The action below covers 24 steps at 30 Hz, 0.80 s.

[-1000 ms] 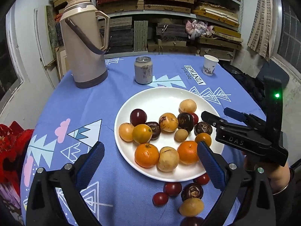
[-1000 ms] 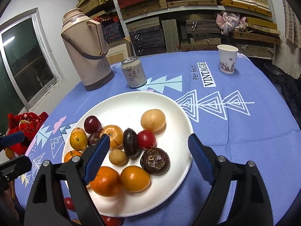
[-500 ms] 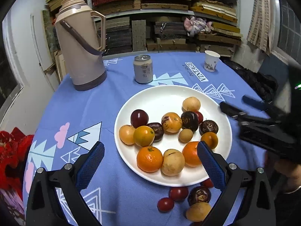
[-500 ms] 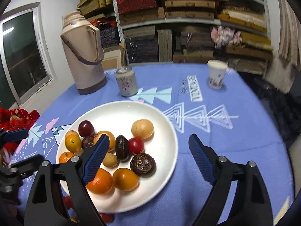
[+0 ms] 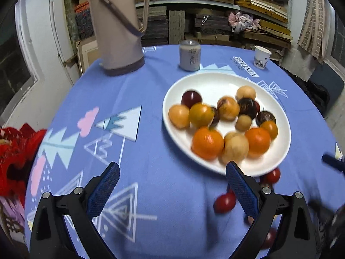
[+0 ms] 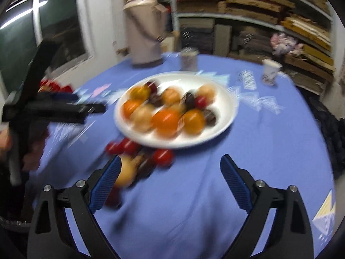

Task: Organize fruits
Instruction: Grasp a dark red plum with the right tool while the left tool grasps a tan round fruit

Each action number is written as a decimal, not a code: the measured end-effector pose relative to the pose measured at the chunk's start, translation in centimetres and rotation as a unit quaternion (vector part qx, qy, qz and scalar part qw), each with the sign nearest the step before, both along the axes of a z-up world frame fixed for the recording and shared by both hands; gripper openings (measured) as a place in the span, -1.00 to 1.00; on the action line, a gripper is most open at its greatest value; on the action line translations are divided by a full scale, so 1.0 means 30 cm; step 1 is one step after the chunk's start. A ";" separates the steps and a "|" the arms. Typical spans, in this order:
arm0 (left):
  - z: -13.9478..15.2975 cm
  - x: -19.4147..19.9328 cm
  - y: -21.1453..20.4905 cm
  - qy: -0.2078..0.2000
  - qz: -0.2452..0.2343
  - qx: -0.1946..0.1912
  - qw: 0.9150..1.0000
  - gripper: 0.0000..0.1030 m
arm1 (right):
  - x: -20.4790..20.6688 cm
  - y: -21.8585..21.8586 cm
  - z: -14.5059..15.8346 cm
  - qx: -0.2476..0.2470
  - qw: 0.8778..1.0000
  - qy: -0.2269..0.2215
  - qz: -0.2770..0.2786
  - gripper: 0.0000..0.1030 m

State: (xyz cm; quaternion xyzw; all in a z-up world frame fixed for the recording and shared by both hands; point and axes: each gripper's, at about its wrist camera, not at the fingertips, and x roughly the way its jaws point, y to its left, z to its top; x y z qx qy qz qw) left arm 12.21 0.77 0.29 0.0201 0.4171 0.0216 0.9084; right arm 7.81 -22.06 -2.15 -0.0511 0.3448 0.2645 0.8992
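Observation:
A white plate (image 5: 215, 82) on the blue tablecloth holds several fruits: oranges (image 5: 207, 142), pale round fruits and dark ones. It also shows in the right wrist view (image 6: 228, 105), blurred. Loose red fruits (image 5: 224, 201) lie on the cloth in front of the plate; in the right wrist view red fruits (image 6: 163, 157), a yellow fruit (image 6: 127, 172) and a dark fruit lie there. My left gripper (image 5: 172, 191) is open and empty, left of and in front of the plate. My right gripper (image 6: 169, 180) is open and empty above the cloth beside the loose fruits.
A tan thermos jug (image 5: 117, 23), a drink can (image 5: 190, 55) and a paper cup (image 5: 261, 57) stand behind the plate. Something red (image 5: 15, 151) lies at the table's left edge. Shelves of stacked boards fill the back wall.
Both grippers have pulled back from the plate. The left has swung left, so the plate now sits to its right. The right has moved back and right, and the loose fruits have come into its view.

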 end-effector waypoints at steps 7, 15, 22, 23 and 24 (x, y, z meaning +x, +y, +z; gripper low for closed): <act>-0.058 -0.099 0.053 0.022 0.021 -0.010 0.999 0.93 | -0.126 0.162 -0.105 -0.031 0.997 0.029 0.062 0.46; -0.075 -0.156 0.083 0.030 0.027 -0.017 0.999 0.93 | -0.136 0.262 -0.186 -0.072 0.994 0.043 0.070 -0.26; -0.083 -0.176 0.050 0.034 0.001 -0.031 0.999 0.93 | -0.127 0.203 -0.172 -0.048 0.996 0.042 0.062 -0.28; -0.086 -0.177 0.034 0.036 -0.005 -0.028 0.999 0.93 | -0.126 0.184 -0.167 -0.043 0.997 0.042 0.057 -0.28; -0.089 -0.177 0.019 0.038 -0.010 -0.026 0.999 0.93 | -0.124 0.165 -0.165 -0.039 0.997 0.041 0.050 -0.27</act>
